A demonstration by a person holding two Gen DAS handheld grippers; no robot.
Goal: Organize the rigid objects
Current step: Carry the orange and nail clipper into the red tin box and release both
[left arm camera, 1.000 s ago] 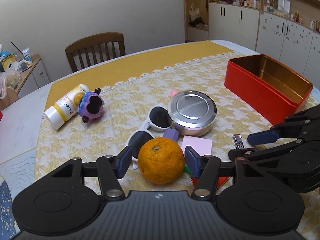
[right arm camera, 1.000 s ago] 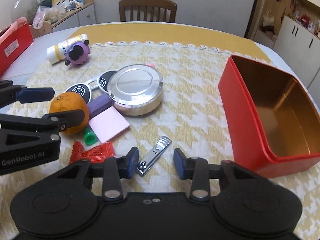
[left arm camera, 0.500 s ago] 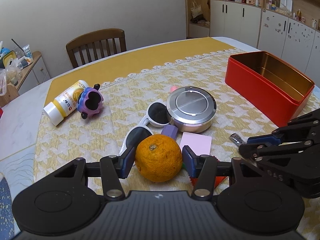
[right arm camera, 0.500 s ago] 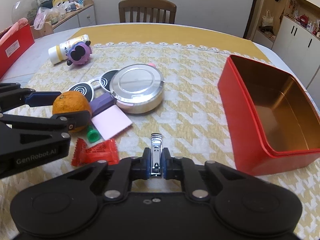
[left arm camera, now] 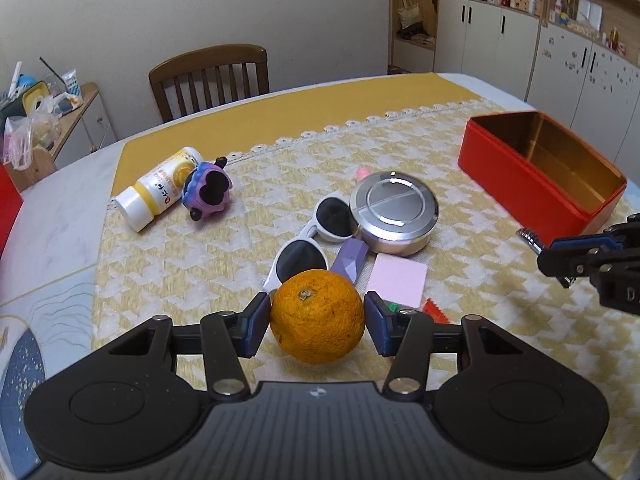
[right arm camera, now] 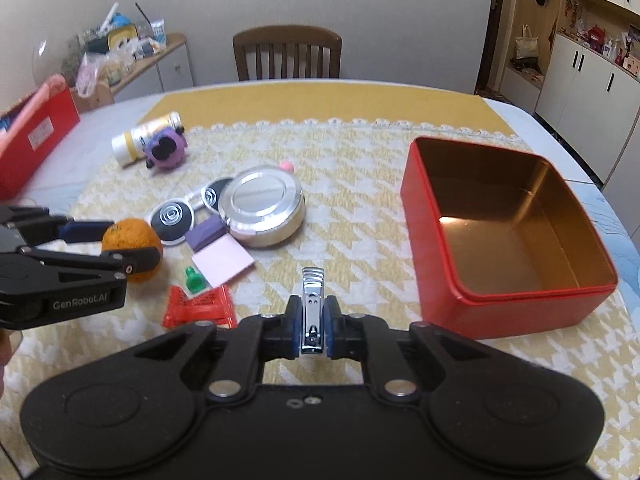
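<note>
An orange (left arm camera: 318,316) sits between the blue pads of my left gripper (left arm camera: 317,314), which is shut on it; both pads touch its sides. From the right wrist view the orange (right arm camera: 130,236) shows in the left gripper (right arm camera: 132,242) at the left edge. My right gripper (right arm camera: 313,312) is shut on a silver nail clipper (right arm camera: 313,300), held above the cloth with its tip pointing forward. In the left wrist view the right gripper (left arm camera: 554,254) comes in from the right edge, and the nail clipper (left arm camera: 530,237) sticks out of it. An open red tin (right arm camera: 440,280) with nothing inside stands to the right.
On the patterned cloth lie a round silver tin (right arm camera: 260,210), white sunglasses (right arm camera: 172,220), a purple block (right arm camera: 206,234), a pink notepad (right arm camera: 222,260), a green piece (right arm camera: 194,282) and a red wrapper (right arm camera: 200,306). A bottle (right arm camera: 140,142) and a purple toy (right arm camera: 166,152) lie at the far left. A chair (right arm camera: 286,54) stands behind the table.
My right gripper has shut on the nail clipper and lifted it off the cloth. My left gripper's pads have closed in against the orange.
</note>
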